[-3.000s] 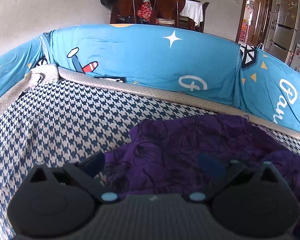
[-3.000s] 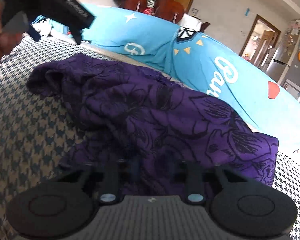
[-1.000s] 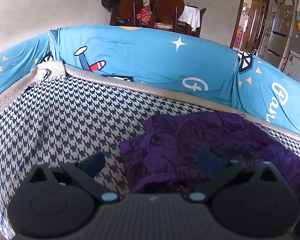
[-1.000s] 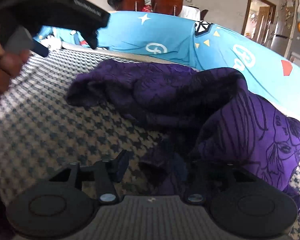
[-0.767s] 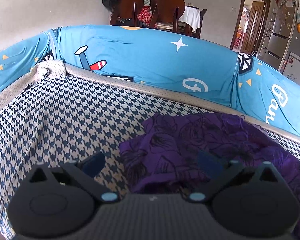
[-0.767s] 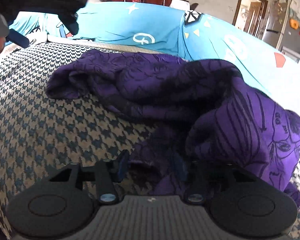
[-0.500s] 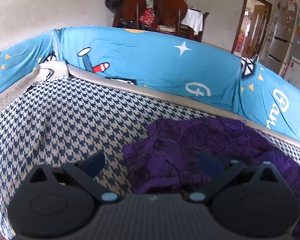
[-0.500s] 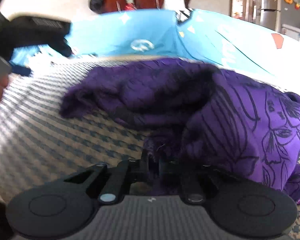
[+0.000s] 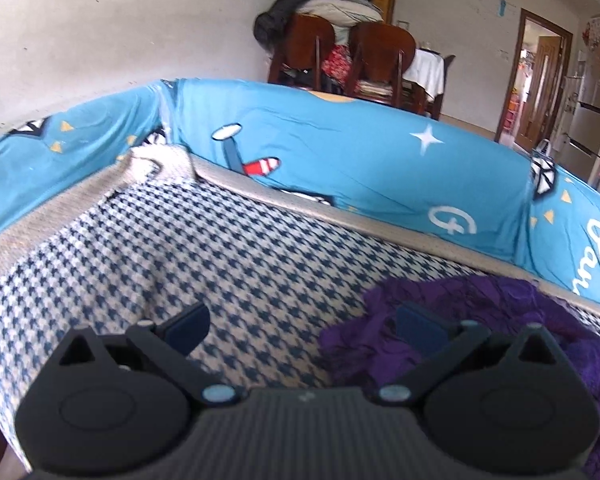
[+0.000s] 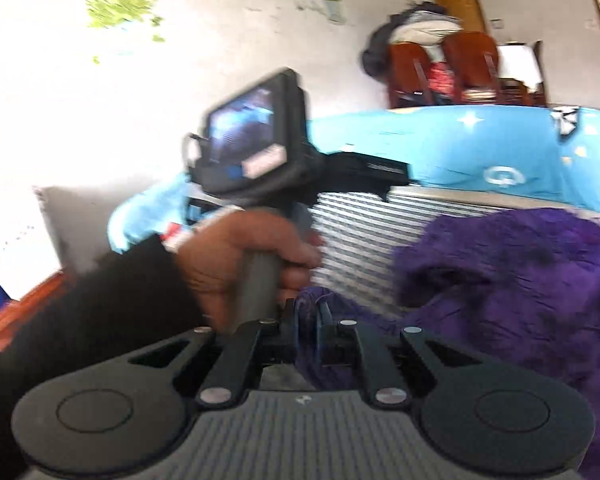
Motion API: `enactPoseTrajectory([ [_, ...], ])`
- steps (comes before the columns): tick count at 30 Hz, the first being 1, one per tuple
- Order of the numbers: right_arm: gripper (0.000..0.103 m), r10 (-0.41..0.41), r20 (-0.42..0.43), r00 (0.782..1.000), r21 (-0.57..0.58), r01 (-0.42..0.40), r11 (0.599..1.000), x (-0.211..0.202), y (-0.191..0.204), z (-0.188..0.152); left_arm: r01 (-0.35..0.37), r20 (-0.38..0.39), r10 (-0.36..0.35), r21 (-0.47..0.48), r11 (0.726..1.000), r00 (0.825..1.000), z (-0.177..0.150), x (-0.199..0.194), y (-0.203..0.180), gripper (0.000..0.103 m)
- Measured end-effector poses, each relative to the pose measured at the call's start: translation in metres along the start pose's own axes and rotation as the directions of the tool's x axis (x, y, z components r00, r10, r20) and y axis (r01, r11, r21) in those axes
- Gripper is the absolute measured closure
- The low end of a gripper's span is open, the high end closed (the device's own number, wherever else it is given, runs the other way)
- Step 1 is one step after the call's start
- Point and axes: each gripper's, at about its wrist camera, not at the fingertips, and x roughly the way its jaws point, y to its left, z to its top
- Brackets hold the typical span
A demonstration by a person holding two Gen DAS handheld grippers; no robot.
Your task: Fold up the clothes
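- The right tongs are pinched tight on a bunched fold of the purple garment, a crinkled cloth with dark flower outlines.
- The rest of the garment lies heaped ahead and to their right on the houndstooth-weave cushion.
- The left tongs gape wide and empty; the garment's rumpled edge lies under their right finger.
- A smooth blue printed cover wraps the padded back beyond.

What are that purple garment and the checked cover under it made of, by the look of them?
The purple garment looks like thin, soft woven cloth, perhaps crinkled: it bunches into loose folds and carries a dark floral print. The checked cover seems a thicker, matte woven fabric; its houndstooth pattern lies nearly flat with few creases. The exact fibre cannot be told.
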Motion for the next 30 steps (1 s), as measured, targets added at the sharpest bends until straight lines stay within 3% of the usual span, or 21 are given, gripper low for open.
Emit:
enactPoseTrajectory([
  [3,0.093,0.054,-0.022,0.998,-0.04,-0.055,0.998,0.009,0.015,-0.002,-0.017,0.005,0.018,-0.007,1.0,1.0,0.002,0.0,0.008,0.0],
  [7,0.089,0.06,-0.072,0.996,-0.055,-0.064,0.996,0.014,0.016,-0.007,-0.025,0.004,0.025,-0.017,1.0,1.0,0.002,0.001,0.01,0.0],
  [10,0.088,-0.007,-0.082,0.997,-0.054,0.002,0.999,0.013,0.007,-0.008,-0.013,0.001,0.013,0.002,1.0,1.0,0.0,0.001,0.001,0.0],
  [14,0.079,-0.067,-0.06,0.996,-0.043,0.065,0.997,0.002,-0.006,-0.009,0.011,-0.004,-0.011,0.042,0.999,1.0,-0.005,0.001,-0.017,0.0],
  [19,0.078,-0.156,-0.045,0.987,-0.024,0.155,0.988,-0.01,-0.032,-0.009,0.054,-0.021,-0.052,0.098,0.994,0.998,-0.014,0.002,-0.043,0.0],
  [30,0.078,-0.355,-0.033,0.934,0.054,0.356,0.933,-0.054,-0.104,-0.004,0.184,-0.109,-0.166,0.184,0.966,0.98,-0.037,0.008,-0.091,0.0],
])
